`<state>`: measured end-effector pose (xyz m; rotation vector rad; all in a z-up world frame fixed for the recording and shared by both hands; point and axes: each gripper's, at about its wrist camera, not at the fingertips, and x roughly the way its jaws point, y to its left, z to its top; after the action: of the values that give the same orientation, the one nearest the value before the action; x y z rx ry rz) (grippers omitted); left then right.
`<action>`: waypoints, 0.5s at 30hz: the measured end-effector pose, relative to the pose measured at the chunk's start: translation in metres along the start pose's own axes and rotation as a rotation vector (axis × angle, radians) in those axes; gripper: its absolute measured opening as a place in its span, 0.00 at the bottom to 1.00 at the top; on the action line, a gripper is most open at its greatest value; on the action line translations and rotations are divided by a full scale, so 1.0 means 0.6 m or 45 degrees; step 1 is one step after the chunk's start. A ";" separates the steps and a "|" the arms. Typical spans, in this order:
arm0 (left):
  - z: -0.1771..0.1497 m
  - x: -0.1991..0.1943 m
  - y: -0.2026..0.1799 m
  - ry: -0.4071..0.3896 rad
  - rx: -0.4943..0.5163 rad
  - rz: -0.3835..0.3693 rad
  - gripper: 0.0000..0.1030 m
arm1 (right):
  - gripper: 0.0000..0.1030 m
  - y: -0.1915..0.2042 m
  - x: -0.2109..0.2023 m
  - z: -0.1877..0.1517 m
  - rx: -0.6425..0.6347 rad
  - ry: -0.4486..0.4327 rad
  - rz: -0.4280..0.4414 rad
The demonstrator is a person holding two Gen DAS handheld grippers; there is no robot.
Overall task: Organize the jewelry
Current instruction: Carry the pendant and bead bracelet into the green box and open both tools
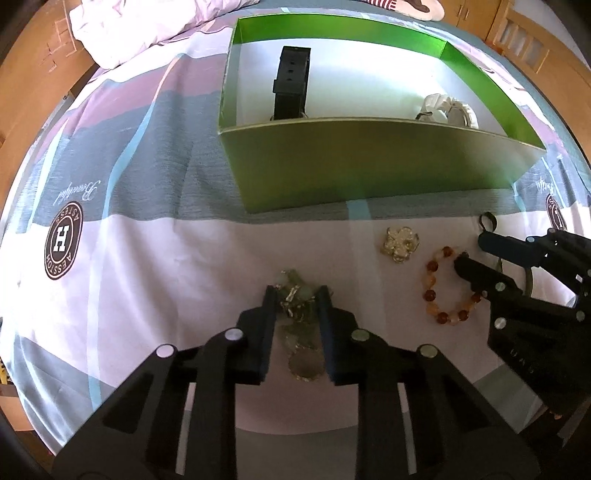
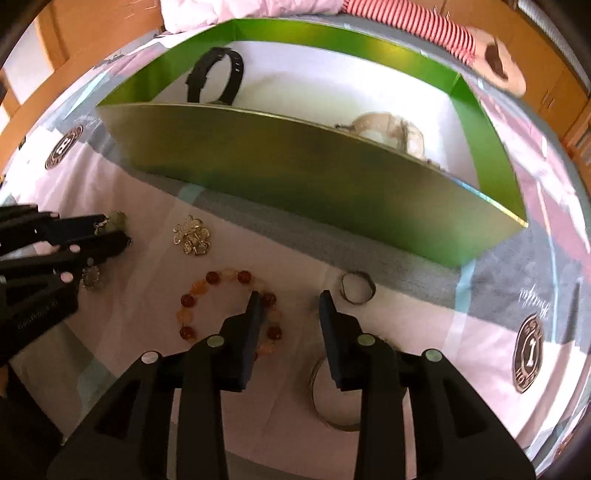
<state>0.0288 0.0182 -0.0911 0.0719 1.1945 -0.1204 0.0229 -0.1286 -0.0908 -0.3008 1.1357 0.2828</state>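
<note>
My left gripper (image 1: 297,295) points down at the bedsheet, shut on a green-stone and silver chain piece (image 1: 295,317) that fills the gap between its pads; the right wrist view shows it at the left (image 2: 116,230). My right gripper (image 2: 290,299) stands open over an amber bead bracelet (image 2: 207,291). One finger is inside the ring of beads, the other outside, and neither pad presses on it. A silver flower brooch (image 2: 192,236) lies between the two grippers. A small ring (image 2: 357,291) and a silver bangle (image 2: 332,402) lie by the right fingers.
An open green box (image 1: 369,162) stands behind the jewellery, holding a black watch (image 1: 291,81) and a white watch (image 1: 448,110). A crumpled pink quilt (image 1: 147,26) and a red-striped plush toy (image 2: 413,26) lie beyond it. Wooden furniture (image 1: 33,74) surrounds the bed.
</note>
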 end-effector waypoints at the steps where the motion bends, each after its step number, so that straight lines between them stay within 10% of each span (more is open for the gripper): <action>1: 0.000 0.000 0.001 -0.001 -0.001 0.000 0.21 | 0.31 0.001 -0.001 -0.001 -0.012 -0.002 0.014; 5: 0.001 -0.002 0.000 -0.004 0.000 0.001 0.20 | 0.07 0.023 0.005 0.011 -0.052 0.004 0.065; 15: 0.010 -0.070 0.012 -0.188 -0.011 -0.023 0.19 | 0.07 -0.009 -0.089 0.019 0.104 -0.214 0.264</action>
<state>0.0201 0.0268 -0.0498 0.0439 1.0481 -0.1347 0.0136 -0.1331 -0.0367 -0.0843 1.0105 0.4354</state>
